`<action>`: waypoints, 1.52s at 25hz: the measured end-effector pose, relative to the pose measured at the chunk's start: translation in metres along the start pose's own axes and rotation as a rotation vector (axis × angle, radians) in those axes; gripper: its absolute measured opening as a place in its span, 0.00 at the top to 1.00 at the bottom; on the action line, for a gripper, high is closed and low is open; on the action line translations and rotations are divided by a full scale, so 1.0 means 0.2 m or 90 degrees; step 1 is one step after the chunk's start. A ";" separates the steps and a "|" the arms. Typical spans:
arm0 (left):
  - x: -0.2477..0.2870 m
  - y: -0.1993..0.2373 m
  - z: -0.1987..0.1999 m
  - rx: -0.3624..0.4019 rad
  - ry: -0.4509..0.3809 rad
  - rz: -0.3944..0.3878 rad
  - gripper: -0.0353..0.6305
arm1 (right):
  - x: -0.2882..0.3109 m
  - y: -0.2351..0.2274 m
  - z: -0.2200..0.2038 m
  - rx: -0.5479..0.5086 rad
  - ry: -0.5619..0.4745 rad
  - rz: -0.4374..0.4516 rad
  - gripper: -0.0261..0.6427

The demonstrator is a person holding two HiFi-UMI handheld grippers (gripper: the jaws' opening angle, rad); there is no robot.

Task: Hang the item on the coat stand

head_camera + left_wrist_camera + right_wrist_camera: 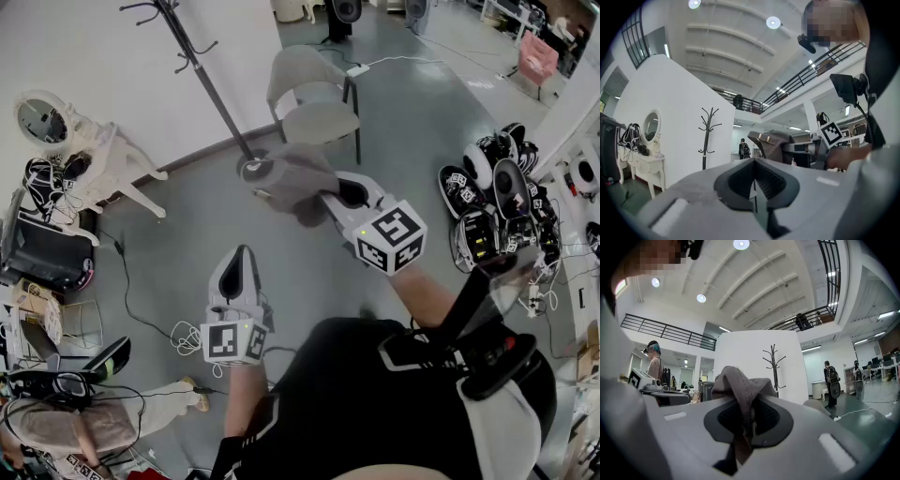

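A grey-brown cloth cap [298,175] hangs from my right gripper [330,194], whose jaws are shut on its fabric; in the right gripper view the cap [738,387] bunches up between the pads. The black coat stand [200,70] rises at the upper left of the head view, its base just behind the cap; the stand [774,365] is ahead and slightly right in the right gripper view. My left gripper [237,272] is held lower and nearer to me, jaws shut with nothing in them [753,185]. From there the coat stand [708,136] stands to the left and the cap [772,145] to the right.
A grey chair [314,98] stands right of the coat stand. A white dressing table with an oval mirror [56,141] is against the wall at left. Several grippers lie on the floor at right [497,202]. Cables [178,333] trail on the floor. People stand in the distance.
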State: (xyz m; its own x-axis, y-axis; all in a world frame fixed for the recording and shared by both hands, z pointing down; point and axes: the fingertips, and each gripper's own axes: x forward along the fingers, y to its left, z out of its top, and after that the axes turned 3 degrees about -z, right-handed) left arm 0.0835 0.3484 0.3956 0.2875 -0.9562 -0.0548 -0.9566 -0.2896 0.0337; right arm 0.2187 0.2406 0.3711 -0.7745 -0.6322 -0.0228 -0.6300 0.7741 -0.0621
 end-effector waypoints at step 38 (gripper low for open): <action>-0.43 0.28 -0.08 -0.012 -0.036 -0.063 0.92 | 0.10 0.45 0.05 -0.032 -0.006 -0.017 0.91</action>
State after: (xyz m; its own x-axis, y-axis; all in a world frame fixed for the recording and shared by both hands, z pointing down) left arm 0.0062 0.4142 0.4172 0.3762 -0.9193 -0.1155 -0.9227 -0.3831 0.0437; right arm 0.1458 0.2973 0.3549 -0.7565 -0.6533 -0.0315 -0.6533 0.7570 -0.0126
